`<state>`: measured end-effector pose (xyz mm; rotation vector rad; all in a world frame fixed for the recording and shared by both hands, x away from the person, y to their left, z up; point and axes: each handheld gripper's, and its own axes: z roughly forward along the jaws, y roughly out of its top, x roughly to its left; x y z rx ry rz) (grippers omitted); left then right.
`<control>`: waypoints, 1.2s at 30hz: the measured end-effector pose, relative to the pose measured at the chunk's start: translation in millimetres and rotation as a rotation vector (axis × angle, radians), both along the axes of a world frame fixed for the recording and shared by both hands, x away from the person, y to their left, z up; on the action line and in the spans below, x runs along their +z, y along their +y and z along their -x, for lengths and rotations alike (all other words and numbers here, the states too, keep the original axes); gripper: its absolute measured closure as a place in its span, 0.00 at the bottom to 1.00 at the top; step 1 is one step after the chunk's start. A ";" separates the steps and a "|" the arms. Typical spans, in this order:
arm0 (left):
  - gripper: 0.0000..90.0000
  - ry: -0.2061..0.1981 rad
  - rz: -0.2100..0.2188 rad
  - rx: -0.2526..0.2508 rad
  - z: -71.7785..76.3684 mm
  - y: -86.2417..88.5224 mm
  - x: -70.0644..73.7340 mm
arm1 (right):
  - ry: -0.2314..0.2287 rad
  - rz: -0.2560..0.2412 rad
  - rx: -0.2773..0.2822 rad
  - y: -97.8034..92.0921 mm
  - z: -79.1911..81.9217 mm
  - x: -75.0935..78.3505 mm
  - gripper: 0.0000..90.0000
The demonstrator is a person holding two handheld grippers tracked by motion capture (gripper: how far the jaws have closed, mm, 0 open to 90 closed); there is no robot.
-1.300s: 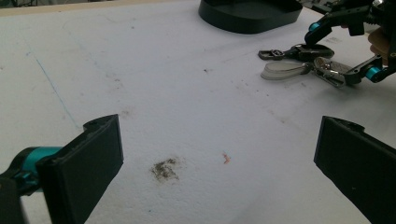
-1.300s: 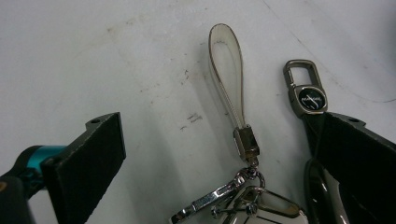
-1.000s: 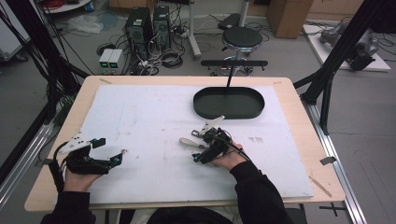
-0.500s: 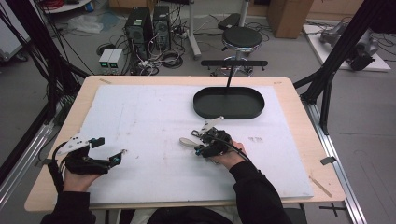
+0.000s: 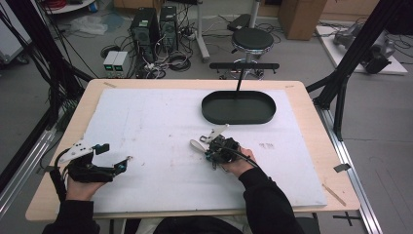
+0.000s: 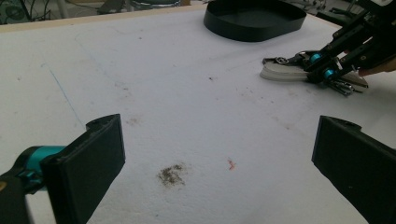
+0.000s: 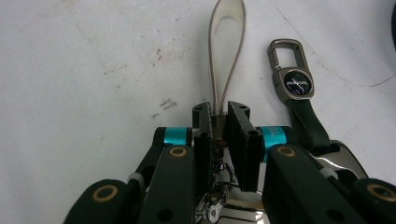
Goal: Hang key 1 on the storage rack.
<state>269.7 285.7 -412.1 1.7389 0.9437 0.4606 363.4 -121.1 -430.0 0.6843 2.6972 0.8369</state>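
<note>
Right gripper [image 7: 215, 122]: its two jaws are pressed together on the base of the white strap loop [image 7: 227, 51]; in the high view it sits near the middle of the table, in front of the black tray [image 5: 238, 107].
White strap loop: it lies flat on the white sheet [image 5: 160, 126] and points away from the jaws; its narrow end is pinched between them, and small metal rings hang under the jaws.
Key holder [image 7: 294, 84]: a metal clip with a round dark badge and a dark leather strap; it lies just beside the loop, on its right in the right gripper view, and its strap goes under the right side of the gripper.
Left gripper [image 6: 215, 158]: the jaws are spread wide and hold nothing; it is at the near left part of the table, well apart from the key bundle.
Seen from the left gripper view: the right gripper [image 6: 336, 56] is low on the sheet, with the white loop [image 6: 280, 72] sticking out to the left and the tray [image 6: 254, 18] behind.
Sheet: it has a small dark stain [image 6: 172, 173] and a little red mark between the left jaws.
Tray: oval, at the far side of the table.
</note>
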 end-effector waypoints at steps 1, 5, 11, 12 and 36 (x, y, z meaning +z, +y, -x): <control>0.03 0.000 -0.001 0.001 0.1 0.1 0.0 | -0.003 0.002 0.000 0.2 0.6 0.1 0.90; 0.03 0.003 -0.001 -0.002 0.7 0.9 0.3 | 0.012 -0.017 0.008 -1.2 0.2 0.6 0.91; 0.03 0.006 0.004 -0.001 1.4 1.3 0.2 | 0.016 -0.099 0.012 -5.4 2.3 9.4 0.91; 0.03 0.008 0.004 -0.002 1.2 1.4 0.1 | 0.017 -0.124 0.009 -7.8 1.8 12.3 0.91; 0.03 0.019 0.006 -0.007 -0.1 1.6 -0.9 | -0.034 -0.432 -0.096 -59.2 -19.8 83.9 0.91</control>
